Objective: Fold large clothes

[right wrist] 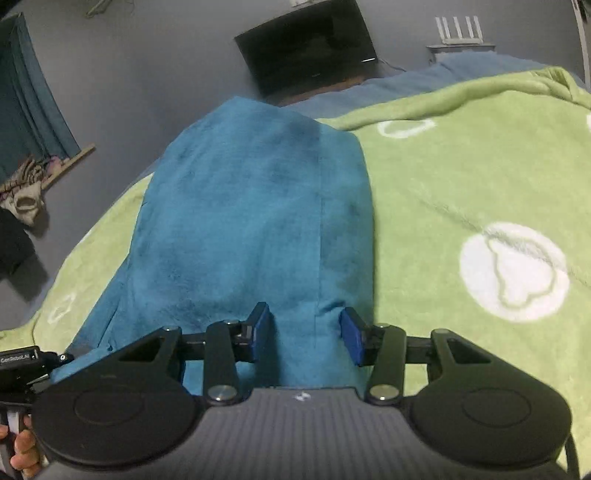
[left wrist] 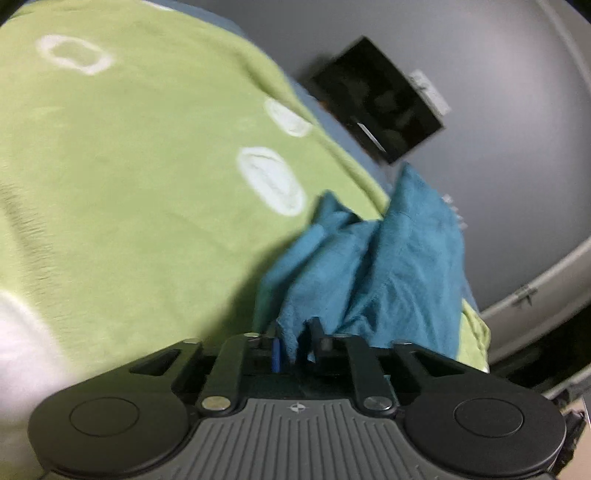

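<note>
A teal fleece garment (right wrist: 251,221) lies on a green blanket (right wrist: 461,177) with white ring patterns, spread over a bed. In the left wrist view the garment (left wrist: 369,266) is bunched and lifted. My left gripper (left wrist: 295,343) is shut on a pinched edge of it. In the right wrist view my right gripper (right wrist: 304,334) is open, its blue pads (right wrist: 350,334) on either side of a fold of the garment, low over the cloth.
A dark screen (right wrist: 310,48) stands against the grey wall beyond the bed. A white router (right wrist: 460,33) sits at the far right. Clothes (right wrist: 22,195) lie on the floor left of the bed. The blanket (left wrist: 129,166) fills the left wrist view.
</note>
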`<state>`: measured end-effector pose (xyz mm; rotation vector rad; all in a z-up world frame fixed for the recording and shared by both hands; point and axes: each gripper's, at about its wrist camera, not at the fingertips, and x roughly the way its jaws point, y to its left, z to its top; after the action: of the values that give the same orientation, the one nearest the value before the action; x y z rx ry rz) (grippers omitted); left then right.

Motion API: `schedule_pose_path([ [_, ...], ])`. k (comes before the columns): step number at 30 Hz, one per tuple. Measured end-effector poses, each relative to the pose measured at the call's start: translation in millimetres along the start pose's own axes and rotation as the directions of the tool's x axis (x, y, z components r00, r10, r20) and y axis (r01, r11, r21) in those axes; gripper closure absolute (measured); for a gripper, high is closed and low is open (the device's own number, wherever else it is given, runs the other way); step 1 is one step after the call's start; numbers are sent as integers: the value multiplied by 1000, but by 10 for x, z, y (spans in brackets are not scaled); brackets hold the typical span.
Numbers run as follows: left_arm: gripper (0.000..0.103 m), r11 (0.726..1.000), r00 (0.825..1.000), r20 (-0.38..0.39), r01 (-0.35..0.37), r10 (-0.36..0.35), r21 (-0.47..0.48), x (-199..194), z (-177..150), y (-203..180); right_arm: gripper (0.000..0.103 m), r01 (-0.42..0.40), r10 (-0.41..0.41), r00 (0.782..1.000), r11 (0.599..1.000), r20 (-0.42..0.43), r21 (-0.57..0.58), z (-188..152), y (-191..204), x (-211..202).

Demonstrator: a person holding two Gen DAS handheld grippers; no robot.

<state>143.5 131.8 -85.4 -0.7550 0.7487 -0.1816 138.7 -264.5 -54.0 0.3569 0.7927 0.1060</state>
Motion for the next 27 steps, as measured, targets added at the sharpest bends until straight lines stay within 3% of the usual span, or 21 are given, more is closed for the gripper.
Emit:
schedule_pose_path([
  [2,27,998,994,93,-59,60,-8,-187,15,-8,59,-3,3,1000,1000,3,-1,-3,23,-7],
  [4,27,999,980,196,-32,24,36,-383,26,-78,59,-14,14,1000,1000,8,-1,-31,-65,-143],
  [6,28,992,977,208,28,-54,126,-458,21,-226,59,-18,18,1000,1000,12,-6,-46,-61,-121],
  [8,29,968,980,180,41,-87,248,-441,-45,-418,59,-17,17,1000,1000,17,-8,-52,-67,-91],
  [11,39,931,994,60,68,-96,359,-273,-188,-617,59,-8,9,1000,1000,21,-20,-35,-32,-14],
  [13,44,919,998,-31,62,-54,389,-120,-258,-649,59,-10,10,1000,1000,21,-19,-35,-40,-5],
  [15,45,919,998,-68,28,-1,392,-30,-273,-594,59,-14,14,1000,1000,21,-20,-34,-55,-1],
  [19,49,933,991,-129,26,22,358,-10,-237,-441,59,-19,20,1000,999,22,-35,-34,-56,13],
  [20,54,931,989,-144,34,21,363,-16,-244,-435,59,-17,18,1000,999,22,-39,-35,-52,21],
  [21,67,924,988,-152,39,21,380,-35,-257,-444,59,-14,15,1000,999,23,-41,-36,-46,24],
  [23,100,905,994,-107,27,21,425,-133,-295,-491,59,-4,5,1000,999,19,-44,-28,-36,46],
  [27,101,884,996,88,-59,21,464,-451,-354,-650,59,4,-3,1000,996,10,-88,5,70,129],
])
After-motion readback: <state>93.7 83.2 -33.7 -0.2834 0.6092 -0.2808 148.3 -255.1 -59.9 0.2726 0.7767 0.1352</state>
